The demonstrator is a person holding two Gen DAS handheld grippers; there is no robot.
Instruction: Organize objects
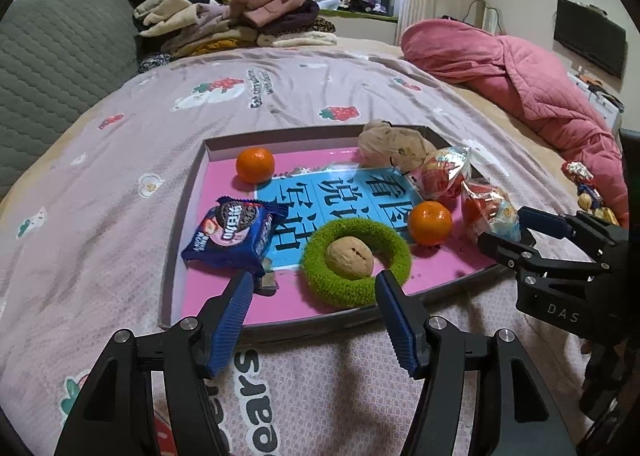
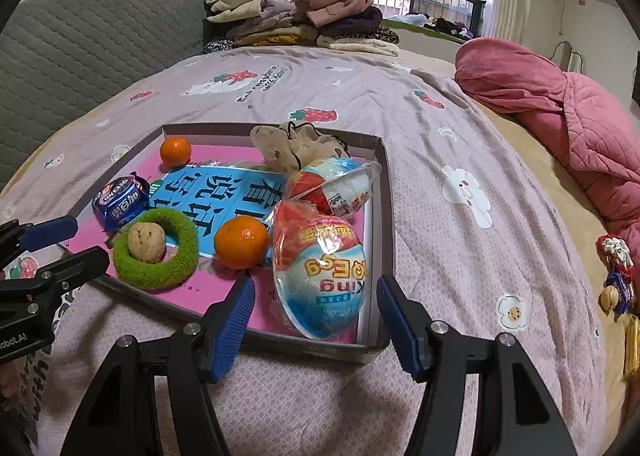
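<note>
Left wrist view: shallow tray (image 1: 188, 192) with pink floor lies at frame centre on the bed (image 1: 120, 160). Inside it: walnut (image 1: 349, 257) resting within a green ring (image 1: 356, 260), cookie packet (image 1: 234, 234) to the left, two oranges (image 1: 255, 165) (image 1: 430, 223), two wrapped toy eggs (image 1: 444, 176) at right. Left tongs (image 1: 314, 288) stand wide open at the near rim, gripping nothing. Right tongs (image 2: 312, 292) likewise open and empty, nearest egg (image 2: 320, 276) lying between the pads untouched.

Right wrist view: candy pile (image 2: 616, 280) cut off by the lens rim. Book cover (image 2: 224, 192) characters partly covered by snacks. Left gripper (image 2: 60, 244) body cropped at the frame edge.
</note>
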